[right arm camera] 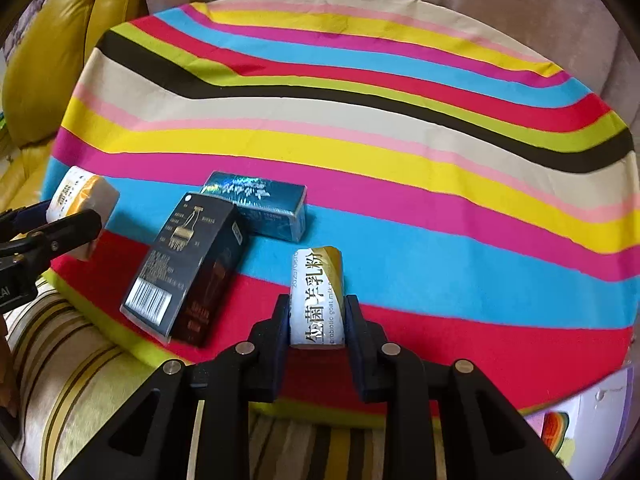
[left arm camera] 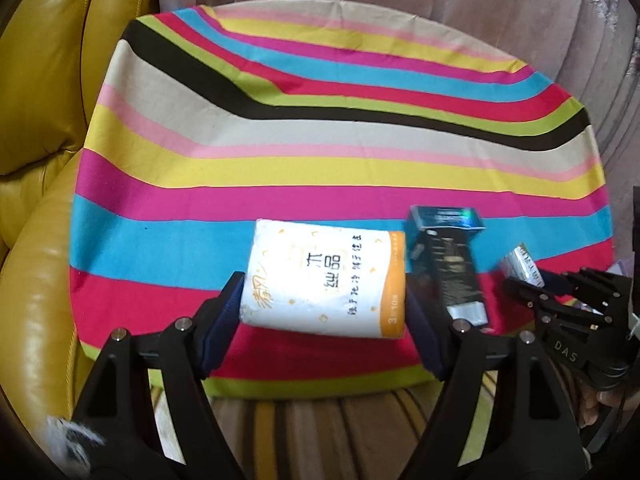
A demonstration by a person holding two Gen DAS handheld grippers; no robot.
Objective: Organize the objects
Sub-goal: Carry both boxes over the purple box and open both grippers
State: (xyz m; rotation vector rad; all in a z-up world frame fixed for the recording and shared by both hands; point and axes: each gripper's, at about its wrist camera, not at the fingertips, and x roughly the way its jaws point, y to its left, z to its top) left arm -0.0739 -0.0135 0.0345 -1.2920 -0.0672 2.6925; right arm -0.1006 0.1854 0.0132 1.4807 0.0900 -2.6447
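My right gripper [right arm camera: 317,320] is clamped on a white-and-gold goat milk powder sachet [right arm camera: 318,294], down on the red stripe of the striped tablecloth [right arm camera: 360,128]. My left gripper [left arm camera: 324,312] grips a white tissue pack [left arm camera: 324,280] by both pads, near the cloth's front edge. Between them a dark razor box [right arm camera: 188,264] leans on a teal box [right arm camera: 260,204]. Yellow leather sofa [left arm camera: 44,120] at left.

Tissue pack [left arm camera: 324,280] left of two boxes [right arm camera: 188,264], sachet [right arm camera: 318,296] right.
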